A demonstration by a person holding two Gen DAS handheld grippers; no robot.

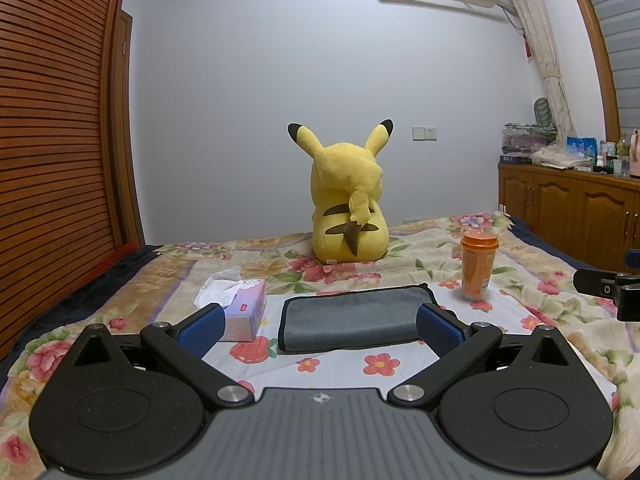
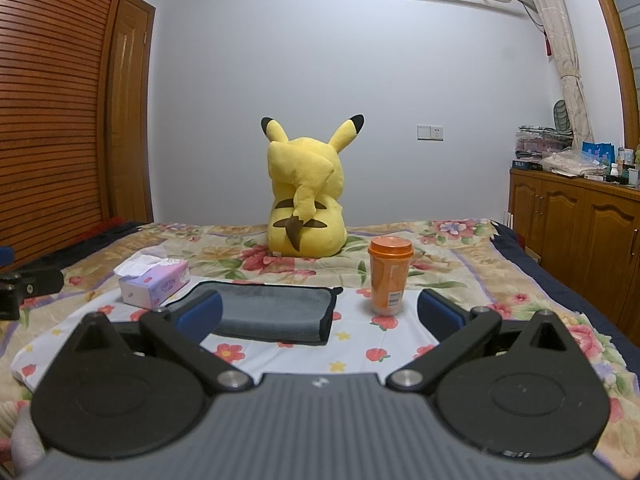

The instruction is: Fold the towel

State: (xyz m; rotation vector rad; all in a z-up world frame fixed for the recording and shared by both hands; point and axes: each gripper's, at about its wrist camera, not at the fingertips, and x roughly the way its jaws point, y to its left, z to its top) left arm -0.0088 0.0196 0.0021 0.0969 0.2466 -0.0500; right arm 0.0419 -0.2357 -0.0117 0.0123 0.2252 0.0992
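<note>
A grey towel with a black hem lies folded into a flat oblong on the flowered bedspread. It also shows in the right wrist view. My left gripper is open and empty, its blue pads standing either side of the towel, just short of it. My right gripper is open and empty, held near and a little right of the towel. The right gripper's body shows at the right edge of the left wrist view, and the left gripper's at the left edge of the right wrist view.
A tissue box sits left of the towel. An orange cup stands to its right. A yellow plush toy sits behind. A wooden wardrobe is left, a wooden cabinet right.
</note>
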